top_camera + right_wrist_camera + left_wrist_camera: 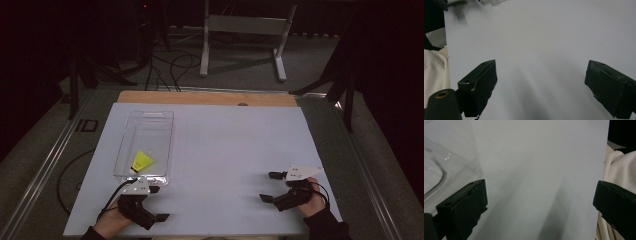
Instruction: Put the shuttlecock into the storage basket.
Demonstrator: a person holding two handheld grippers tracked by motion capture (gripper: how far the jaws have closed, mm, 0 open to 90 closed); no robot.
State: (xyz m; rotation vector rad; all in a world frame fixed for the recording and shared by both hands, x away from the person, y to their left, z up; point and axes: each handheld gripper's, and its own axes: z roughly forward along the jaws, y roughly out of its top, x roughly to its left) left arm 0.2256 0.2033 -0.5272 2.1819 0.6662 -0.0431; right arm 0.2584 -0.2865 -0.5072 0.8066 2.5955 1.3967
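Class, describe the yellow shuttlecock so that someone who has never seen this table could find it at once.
Start at the white table top and find the clear plastic tray on its left half. The shuttlecock lies inside, at the tray's near end, just beyond the left tool. It is the one bright yellow thing there.

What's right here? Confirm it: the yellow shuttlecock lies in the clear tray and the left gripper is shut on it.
Not quite. The yellow shuttlecock does lie in the clear tray, but the left gripper is open and holds nothing, as the high view shows.
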